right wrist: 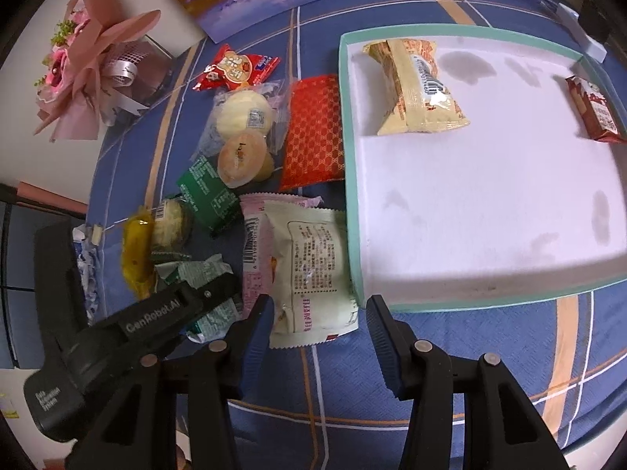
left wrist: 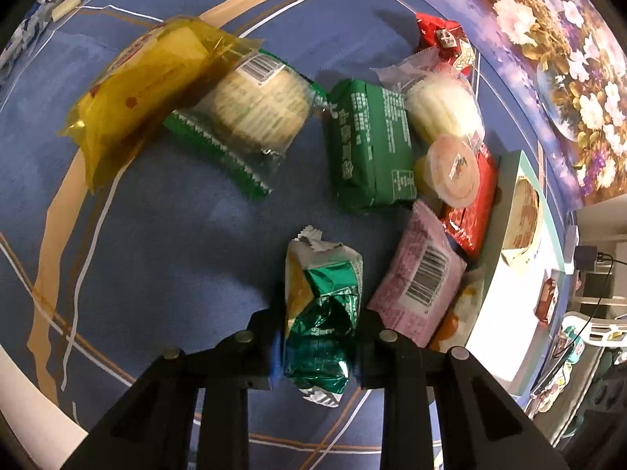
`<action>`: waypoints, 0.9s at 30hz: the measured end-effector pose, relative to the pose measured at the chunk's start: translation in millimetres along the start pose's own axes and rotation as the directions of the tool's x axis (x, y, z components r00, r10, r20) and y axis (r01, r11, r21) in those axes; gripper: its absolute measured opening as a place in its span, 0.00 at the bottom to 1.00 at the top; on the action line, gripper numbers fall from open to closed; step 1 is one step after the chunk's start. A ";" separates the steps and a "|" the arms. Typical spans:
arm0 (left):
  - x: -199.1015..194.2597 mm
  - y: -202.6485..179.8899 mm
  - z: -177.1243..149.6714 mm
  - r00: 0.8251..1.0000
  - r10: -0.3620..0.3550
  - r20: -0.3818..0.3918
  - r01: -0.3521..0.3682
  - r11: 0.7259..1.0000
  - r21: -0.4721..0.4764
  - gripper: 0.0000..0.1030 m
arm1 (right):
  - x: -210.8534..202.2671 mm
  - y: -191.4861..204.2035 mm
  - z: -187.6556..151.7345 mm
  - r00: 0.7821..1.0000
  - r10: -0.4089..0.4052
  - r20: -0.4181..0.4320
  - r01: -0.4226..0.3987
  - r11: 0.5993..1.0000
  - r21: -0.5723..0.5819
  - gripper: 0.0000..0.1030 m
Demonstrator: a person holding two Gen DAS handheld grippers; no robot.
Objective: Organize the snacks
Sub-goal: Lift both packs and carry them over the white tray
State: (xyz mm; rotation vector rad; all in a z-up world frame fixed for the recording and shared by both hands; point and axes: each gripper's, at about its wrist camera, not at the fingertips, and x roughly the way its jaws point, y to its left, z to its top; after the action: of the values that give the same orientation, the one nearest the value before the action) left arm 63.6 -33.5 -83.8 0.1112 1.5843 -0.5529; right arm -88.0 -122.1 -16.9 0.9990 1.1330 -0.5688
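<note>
My left gripper (left wrist: pixel 319 337) is shut on a crinkled green foil snack packet (left wrist: pixel 323 313), held just above the blue cloth; it also shows in the right wrist view (right wrist: pixel 203 282). My right gripper (right wrist: pixel 319 321) is open, its jaws on either side of a cream snack packet (right wrist: pixel 313 270) that lies on a pink packet (right wrist: pixel 254 243) beside the tray. The teal-rimmed white tray (right wrist: pixel 348 164) holds a cream wafer packet (right wrist: pixel 419 86) and a brown packet (right wrist: pixel 595 109).
Loose snacks lie left of the tray: a red patterned packet (right wrist: pixel 313 133), a red cartoon packet (right wrist: pixel 235 68), a white bun (right wrist: pixel 245 113), a jelly cup (right wrist: pixel 239 158), a green block (left wrist: pixel 368 141), a round cake packet (left wrist: pixel 254 113), a yellow packet (left wrist: pixel 145 86). A pink bouquet (right wrist: pixel 90 66) stands far left.
</note>
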 end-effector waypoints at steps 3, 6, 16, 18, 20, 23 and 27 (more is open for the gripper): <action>2.0 -0.4 -4.5 1.000 0.003 0.001 -0.003 1.000 -0.002 0.27 | 2.9 0.2 -2.1 1.000 0.000 -0.017 0.000 1.000 -0.003 0.51; 8.8 -3.1 -2.2 1.000 -0.001 -0.001 0.001 1.000 -0.010 0.27 | 5.3 0.4 -3.1 1.000 0.010 -0.027 -0.010 1.000 -0.002 0.51; -7.1 23.5 -0.7 1.000 -0.021 -0.006 0.021 0.999 -0.036 0.27 | 18.8 -9.7 2.5 0.995 0.082 -0.063 -0.078 0.995 0.060 0.51; -9.0 26.6 -0.6 1.000 -0.022 -0.004 0.022 0.999 -0.044 0.27 | 19.8 -13.3 5.5 0.994 0.095 -0.056 -0.091 0.993 0.076 0.51; -11.8 29.5 -0.1 1.000 -0.016 0.003 0.016 0.998 -0.053 0.27 | 21.0 -14.9 7.8 0.995 0.091 -0.051 -0.087 0.993 0.080 0.51; -14.8 33.8 0.3 1.000 -0.005 0.012 0.006 0.998 -0.055 0.27 | 21.3 -16.5 10.3 0.994 0.104 -0.042 -0.100 0.991 0.087 0.51; -15.2 37.1 1.3 1.000 -0.003 0.008 0.004 0.998 -0.057 0.27 | 25.4 -19.6 13.1 0.992 0.124 -0.040 -0.119 0.987 0.106 0.52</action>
State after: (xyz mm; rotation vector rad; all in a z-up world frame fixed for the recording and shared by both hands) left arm 81.1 2.4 -79.5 0.0629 1.5912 -0.5096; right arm -88.5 -140.2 -46.4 1.1679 1.0839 -0.5129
